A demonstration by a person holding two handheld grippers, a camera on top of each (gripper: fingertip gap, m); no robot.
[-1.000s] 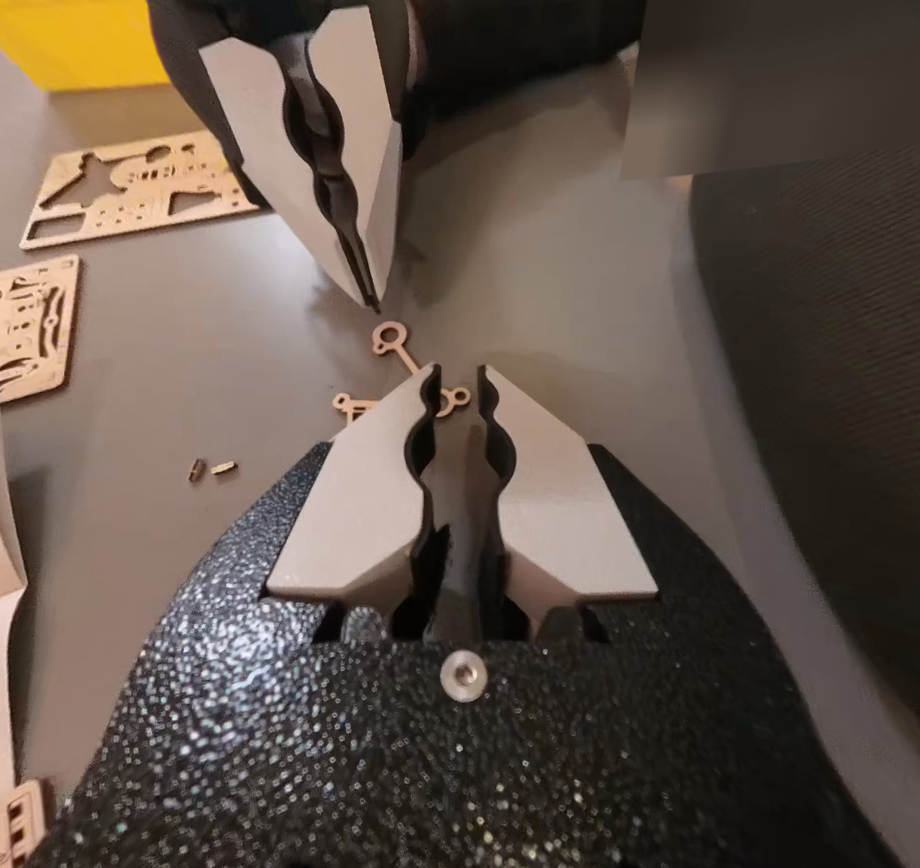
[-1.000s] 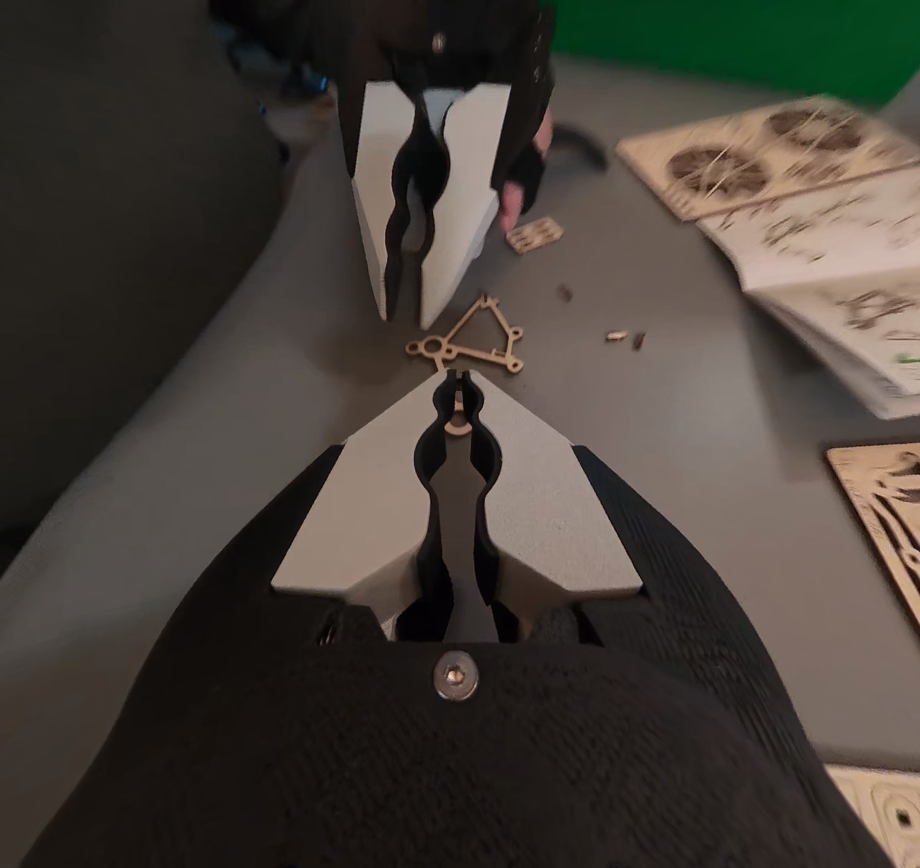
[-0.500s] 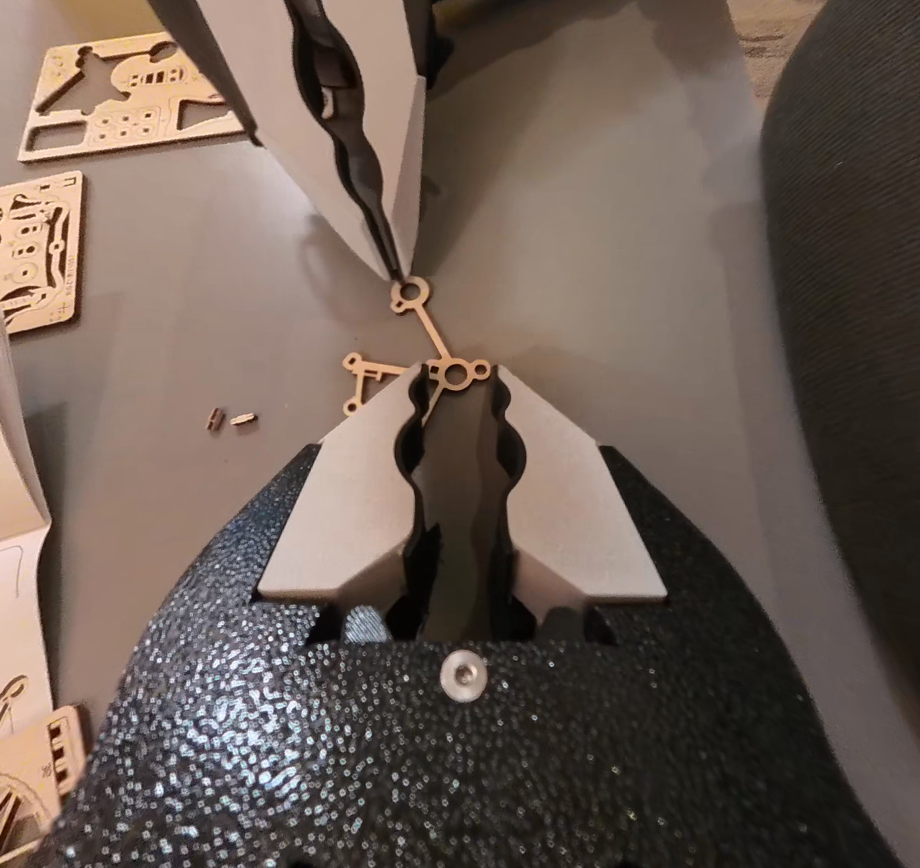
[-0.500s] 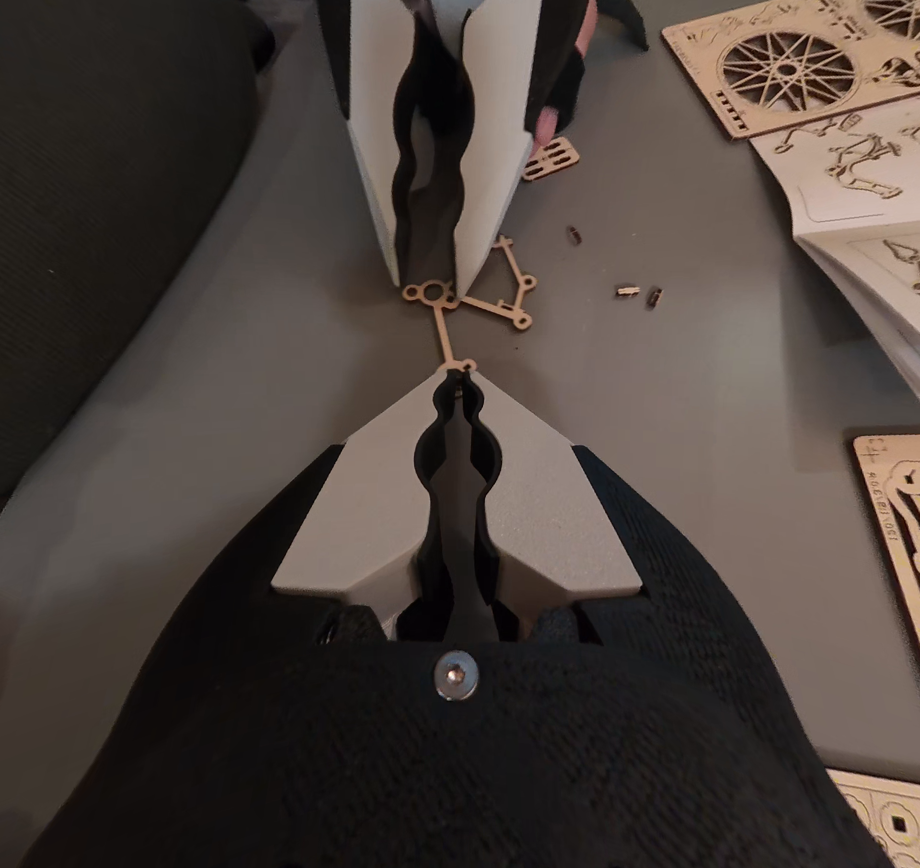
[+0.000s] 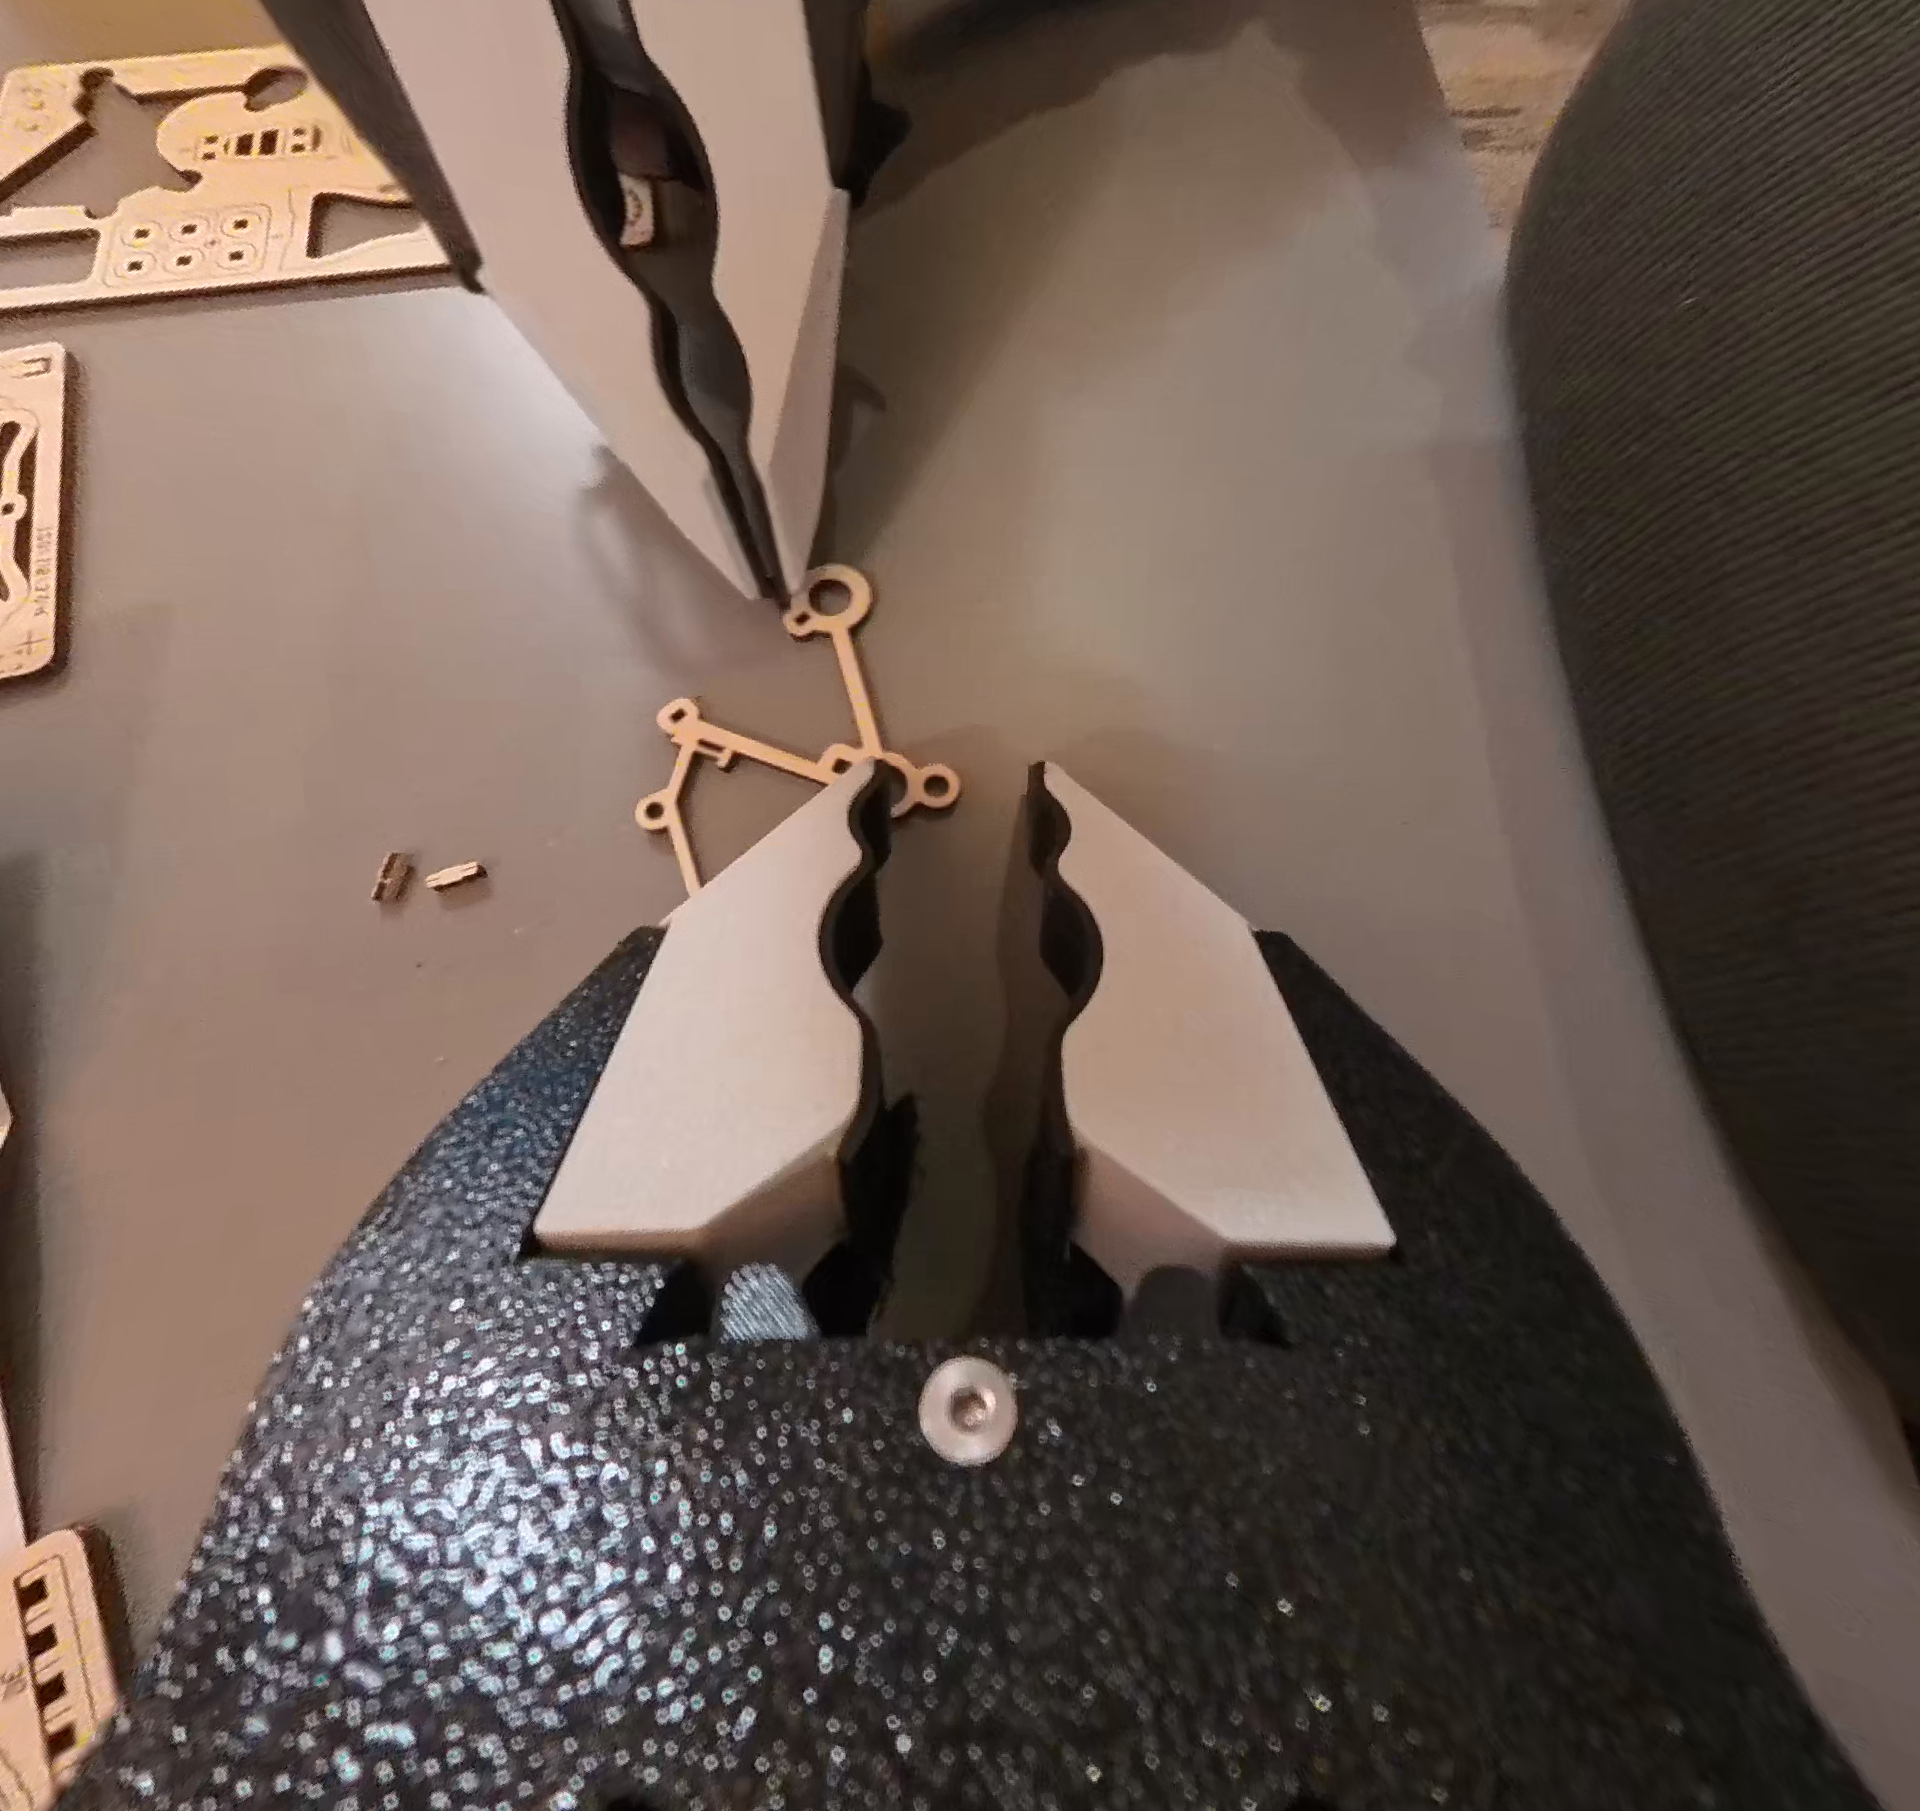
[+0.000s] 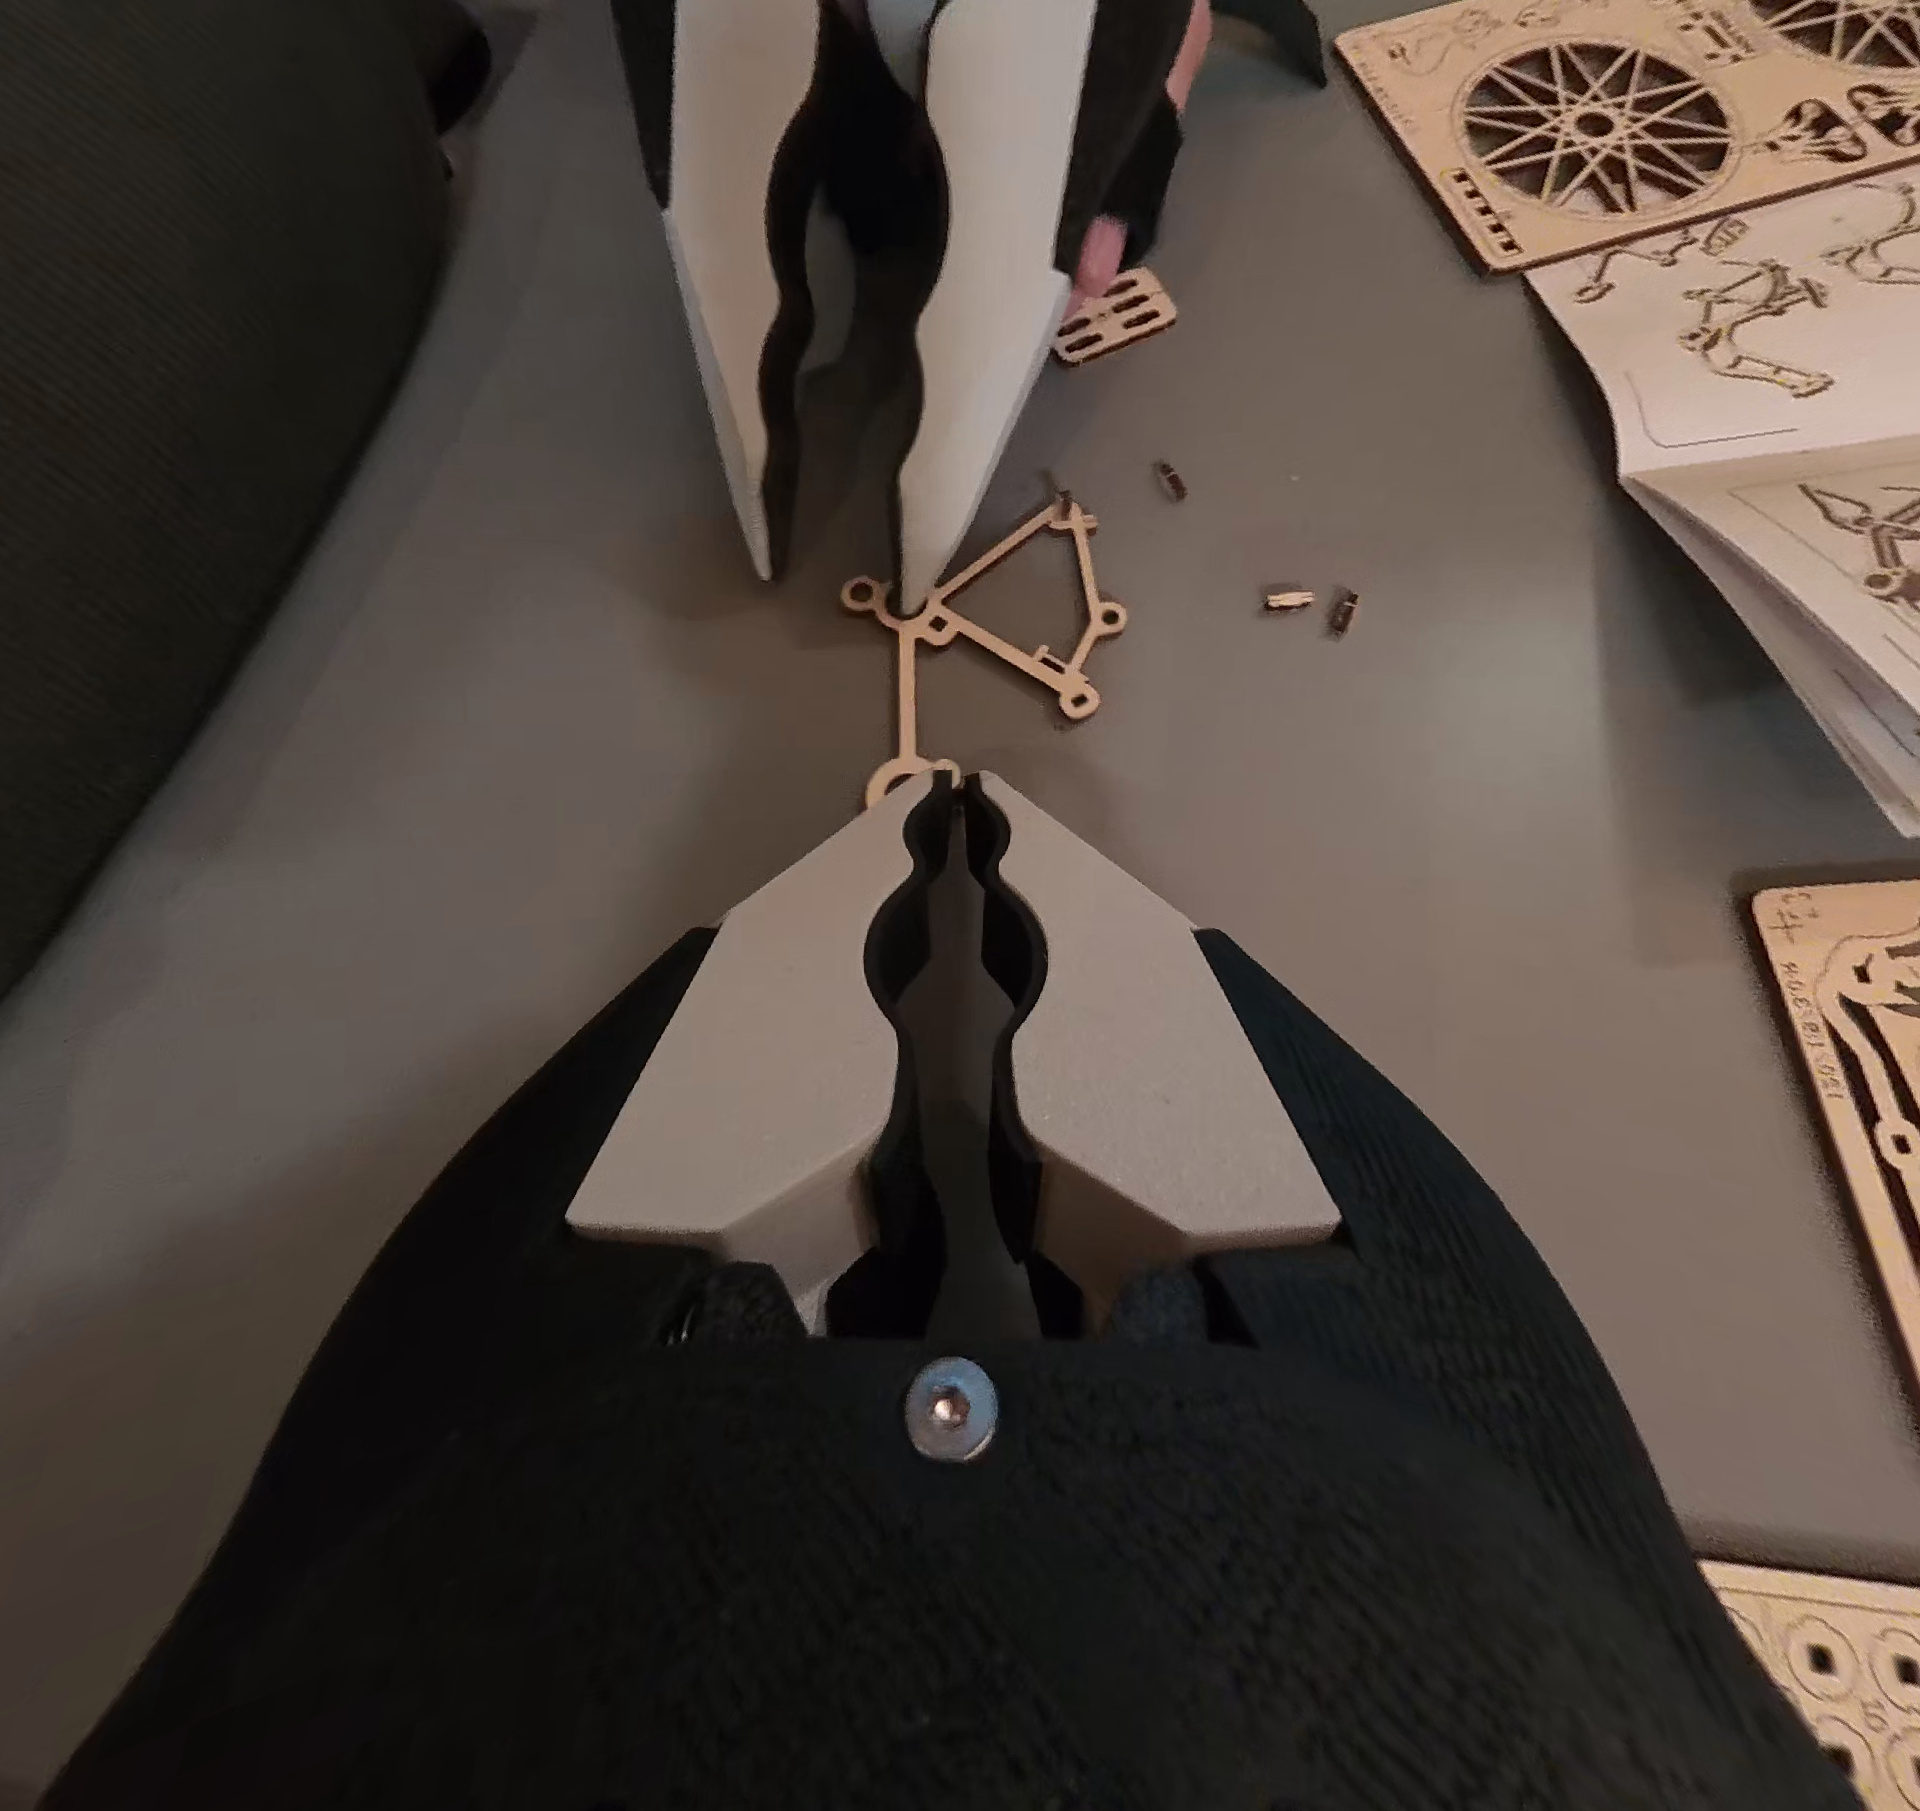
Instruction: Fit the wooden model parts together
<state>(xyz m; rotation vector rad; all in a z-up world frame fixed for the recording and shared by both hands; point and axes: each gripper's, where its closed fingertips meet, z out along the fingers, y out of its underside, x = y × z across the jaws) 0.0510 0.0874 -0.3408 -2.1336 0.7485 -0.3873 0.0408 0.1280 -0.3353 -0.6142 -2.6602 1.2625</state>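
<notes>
A thin wooden frame part [image 5: 854, 681] of rings and bars lies flat on the grey table [image 5: 1195, 514]. My left gripper [image 5: 956, 779] is open; one fingertip [image 5: 868, 785] rests on the frame's ring joint and the other stands over bare table. In the right wrist view the left gripper [image 6: 842, 587] stands upright with one fingertip [image 6: 914, 598] in that joint of the frame [image 6: 907, 712]. My right gripper [image 6: 956, 787] is shut, its tip at the ring on the end of the frame's long bar. It also shows in the left wrist view [image 5: 774, 589], tip beside that ring.
Small wooden pegs [image 5: 457, 873] [image 6: 1285, 601] lie loose beside the frame. Laser-cut wooden sheets [image 5: 187, 192] [image 6: 1621, 99], a small slotted wooden piece [image 6: 1117, 312] and an open booklet [image 6: 1766, 411] lie around. A dark fabric chair [image 5: 1745, 618] borders the table. A gloved hand [image 6: 1101, 244] holds the left gripper.
Both grippers came down close to the frame. My left gripper opened wider and now has one fingertip on the ring joint. My right gripper stayed shut and moved to the bar's end ring.
</notes>
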